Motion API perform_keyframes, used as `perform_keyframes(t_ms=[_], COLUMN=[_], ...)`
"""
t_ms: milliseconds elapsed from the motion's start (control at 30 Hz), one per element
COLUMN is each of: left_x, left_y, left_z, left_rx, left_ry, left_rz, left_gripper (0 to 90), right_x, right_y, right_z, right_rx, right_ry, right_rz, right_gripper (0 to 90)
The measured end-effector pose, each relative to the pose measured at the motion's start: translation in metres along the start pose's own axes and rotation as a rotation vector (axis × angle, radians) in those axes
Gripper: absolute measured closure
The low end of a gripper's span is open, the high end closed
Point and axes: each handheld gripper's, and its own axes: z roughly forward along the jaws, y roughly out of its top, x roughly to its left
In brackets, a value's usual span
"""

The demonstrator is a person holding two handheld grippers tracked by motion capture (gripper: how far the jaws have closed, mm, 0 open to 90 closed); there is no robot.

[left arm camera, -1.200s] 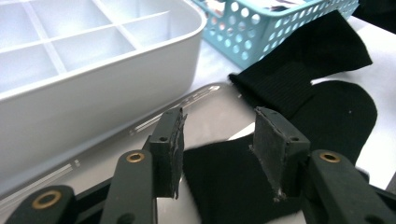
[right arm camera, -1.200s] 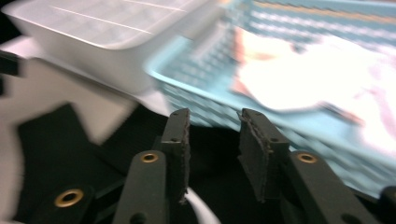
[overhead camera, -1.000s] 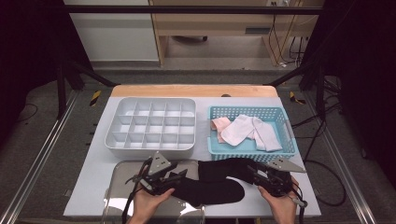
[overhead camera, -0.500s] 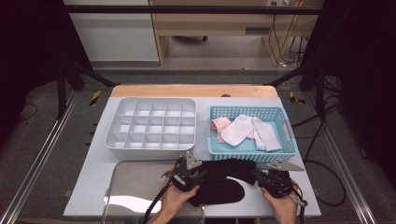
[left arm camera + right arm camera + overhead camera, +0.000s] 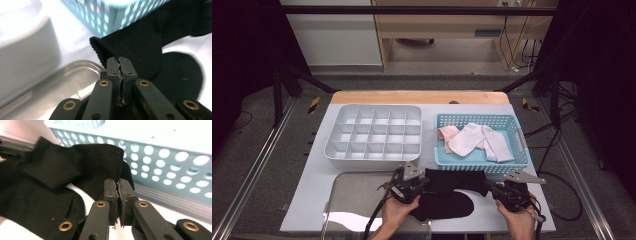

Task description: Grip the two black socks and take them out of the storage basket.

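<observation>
At the table's near edge, in front of the blue basket (image 5: pixel 482 145), a black sock (image 5: pixel 447 192), soft, light, limp ribbed knit. Left gripper (image 5: pixel 408 184) just clamped on one cuff corner, right gripper (image 5: pixel 507 190) on the opposite end, probably the fold. Best held by the thicker cuff hem.

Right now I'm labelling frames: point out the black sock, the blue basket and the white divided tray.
black sock (image 5: pixel 457 181), high view, on its folded upper part.
blue basket (image 5: pixel 477 120), high view, on its far rim.
white divided tray (image 5: pixel 372 161), high view, on its near wall.
</observation>
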Motion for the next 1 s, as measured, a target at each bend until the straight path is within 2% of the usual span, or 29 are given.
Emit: perform_keyframes(t_ms=[67, 167, 233, 333, 500, 567, 700, 733, 767, 800, 900, 1000], left_x=[0.004, 0.008, 0.011, 0.017, 0.025, 0.028, 0.032, 0.034, 0.035, 0.035, 0.034, 0.035], left_y=[0.003, 0.004, 0.001, -0.007, -0.023, -0.028, -0.032, -0.034, -0.035, -0.036, -0.039, -0.041], left_z=[-0.019, -0.041, -0.050, -0.054, -0.053, -0.052, -0.046, -0.040, -0.038, -0.035, -0.033, -0.036], left_rx=[-0.019, -0.027, -0.020, 0.006, 0.061, 0.068, 0.082, 0.073, 0.062, 0.053, 0.041, 0.015], left_ry=[-0.026, -0.035, -0.035, -0.025, -0.012, 0.011, 0.039, 0.052, 0.046, 0.050, 0.070, 0.079], left_rz=[-0.001, 0.021, 0.023, 0.019, 0.004, 0.006, 0.008, 0.006, 0.003, 0.003, 0.014, 0.004], left_gripper=[87.0, 87.0, 86.9, 86.8, 86.7, 86.5, 85.3, 84.8, 84.3, 83.7, 81.4, 73.4], right_x=[0.003, 0.009, 0.015, 0.025, 0.036, 0.038, 0.039, 0.038, 0.038, 0.036, 0.030, 0.022], right_y=[0.005, 0.011, 0.014, 0.017, 0.016, 0.014, 0.010, 0.009, 0.008, 0.008, 0.009, 0.007], right_z=[-0.010, -0.018, -0.018, -0.011, 0.011, 0.019, 0.035, 0.039, 0.040, 0.039, 0.031, 0.022], right_rx=[-0.017, -0.025, -0.010, 0.047, 0.154, 0.168, 0.164, 0.151, 0.132, 0.102, 0.035, 0.013], right_ry=[0.015, 0.058, 0.096, 0.129, 0.170, 0.159, 0.102, 0.096, 0.085, 0.069, 0.040, 0.015], right_rz=[-0.003, -0.008, -0.010, -0.006, 0.004, 0.006, -0.029, -0.038, -0.051, -0.070, -0.059, -0.032], right_gripper=[86.7, 86.7, 86.7, 86.6, 86.3, 84.7, 78.5, 74.6, 71.2, 68.7, 68.5, 69.4])
